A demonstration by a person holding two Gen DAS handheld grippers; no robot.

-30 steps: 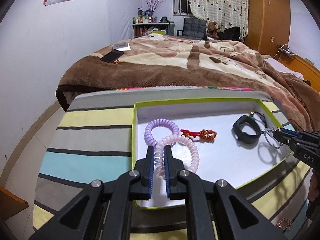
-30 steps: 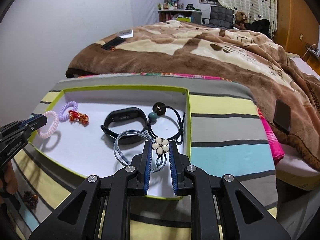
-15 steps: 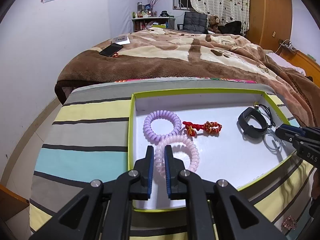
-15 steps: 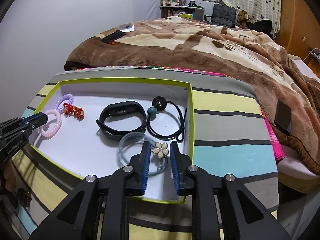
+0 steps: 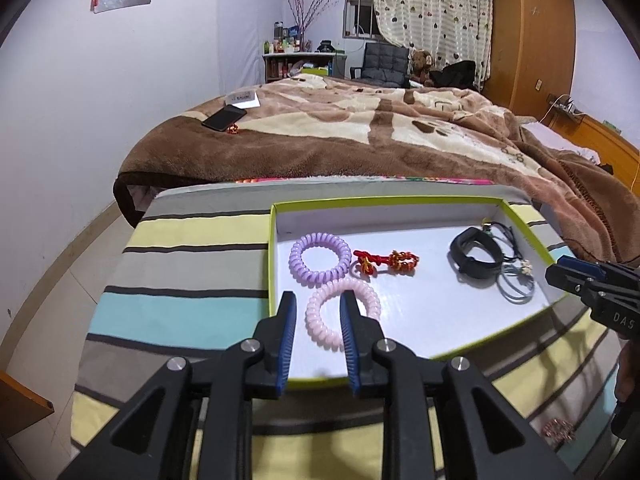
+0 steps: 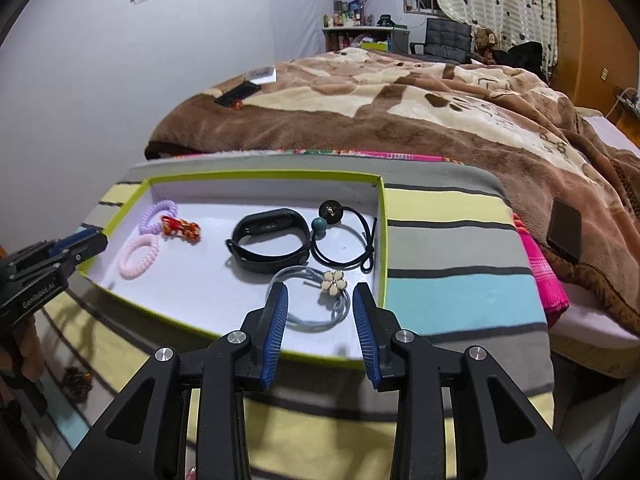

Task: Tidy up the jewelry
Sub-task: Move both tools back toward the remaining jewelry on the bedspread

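A green-rimmed white tray (image 5: 273, 264) (image 6: 382, 240) lies on a striped cloth. In it are a pink coil hair tie (image 5: 343, 311) (image 6: 139, 257), a purple coil tie (image 5: 320, 253) (image 6: 158, 213), a red knotted charm (image 5: 386, 261) (image 6: 181, 228), a black wristband (image 5: 476, 258) (image 6: 269, 239), a black bead hair tie (image 6: 344, 236) and a grey flower hair tie (image 6: 332, 285) (image 5: 518, 280). My left gripper (image 5: 318, 306) is open, jaws astride the pink tie lying on the tray. My right gripper (image 6: 318, 300) is open just short of the flower tie.
A small copper-coloured ornament (image 5: 558, 436) (image 6: 76, 384) lies on the cloth outside the tray's front. A bed with a brown blanket (image 5: 360, 136) stands behind, with a phone (image 5: 224, 117) on it. Another phone (image 6: 565, 230) lies at the right.
Both grippers opened and let go: the pink coil tie and the flower tie now lie on the tray floor. Both grippers drew back slightly.
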